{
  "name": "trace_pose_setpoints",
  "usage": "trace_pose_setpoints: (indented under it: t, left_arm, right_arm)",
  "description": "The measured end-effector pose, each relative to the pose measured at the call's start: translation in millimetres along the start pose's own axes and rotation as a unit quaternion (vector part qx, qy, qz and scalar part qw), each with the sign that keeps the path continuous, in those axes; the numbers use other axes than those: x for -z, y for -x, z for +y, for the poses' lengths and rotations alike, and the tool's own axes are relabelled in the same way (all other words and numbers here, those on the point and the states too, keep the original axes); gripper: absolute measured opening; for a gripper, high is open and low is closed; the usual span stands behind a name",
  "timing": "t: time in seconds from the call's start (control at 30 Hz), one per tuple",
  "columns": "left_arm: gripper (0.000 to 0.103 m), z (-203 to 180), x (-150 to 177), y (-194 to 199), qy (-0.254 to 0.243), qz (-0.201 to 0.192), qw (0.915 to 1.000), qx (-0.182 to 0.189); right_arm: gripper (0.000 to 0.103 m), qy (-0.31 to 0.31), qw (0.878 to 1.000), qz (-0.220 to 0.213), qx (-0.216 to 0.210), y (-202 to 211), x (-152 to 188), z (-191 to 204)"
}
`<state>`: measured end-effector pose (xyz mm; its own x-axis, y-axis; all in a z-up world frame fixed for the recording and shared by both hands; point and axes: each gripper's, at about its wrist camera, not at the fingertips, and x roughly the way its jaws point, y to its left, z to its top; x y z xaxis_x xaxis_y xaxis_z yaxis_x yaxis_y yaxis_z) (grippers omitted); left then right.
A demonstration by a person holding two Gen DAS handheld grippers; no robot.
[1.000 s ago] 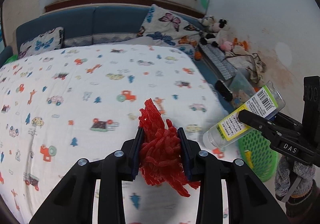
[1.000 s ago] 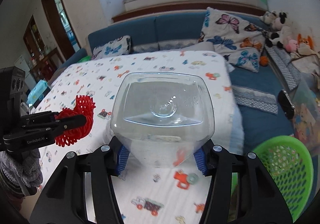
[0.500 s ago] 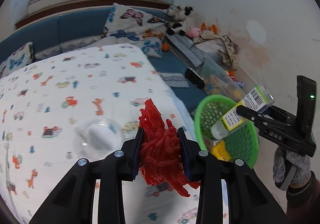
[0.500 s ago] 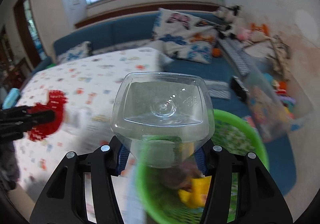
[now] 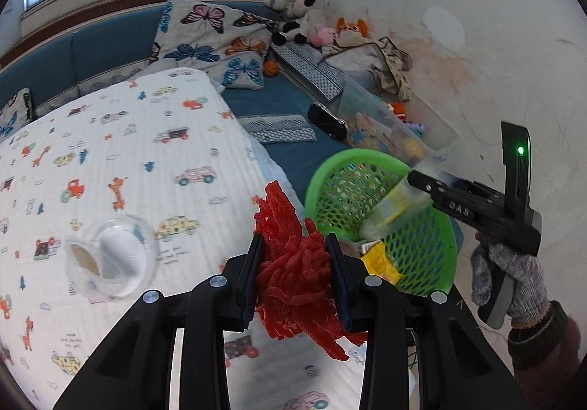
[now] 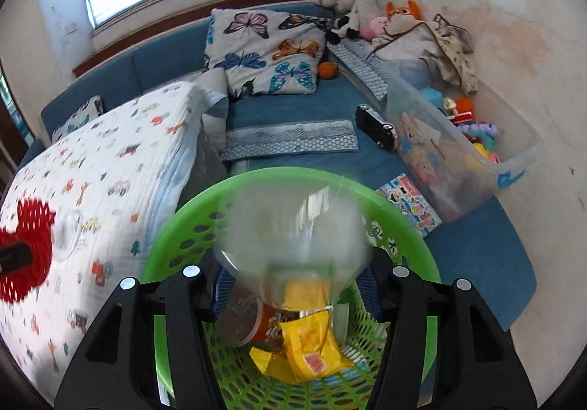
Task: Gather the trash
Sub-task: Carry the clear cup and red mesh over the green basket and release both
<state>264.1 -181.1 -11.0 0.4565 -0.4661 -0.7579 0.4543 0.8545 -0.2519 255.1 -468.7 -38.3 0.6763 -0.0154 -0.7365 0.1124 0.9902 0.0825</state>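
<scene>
Right gripper [image 6: 293, 289] jaws are opening over the green basket [image 6: 176, 226], the clear bottle [image 6: 293, 237] blurred between them; it could bounce off the basket rim; left gripper [image 5: 293, 270] clamps red netting [image 5: 293, 263] above the bed's [image 5: 146, 153] edge.

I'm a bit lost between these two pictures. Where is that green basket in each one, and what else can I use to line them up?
Left wrist view: the green basket sits right of centre, past the bed's edge, below the clear toy bin.
Right wrist view: the green basket fills the bottom centre, directly under the blurred clear bottle, with a yellow wrapper inside.
Shared landmark: the butterfly pillow on the blue sofa, behind the basket in both.
</scene>
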Motion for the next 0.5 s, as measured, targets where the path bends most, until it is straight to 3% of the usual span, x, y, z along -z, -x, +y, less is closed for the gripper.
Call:
trace_pose_setpoints:
  t: [0.5]
  left_arm:
    - [0.033,-49.5,6.0,-39.6,-0.032,0.041,0.9980,0.037]
  right_arm:
    - [0.076,0.011,0.999,-0.043,-0.008,55.1,10.8,-7.0]
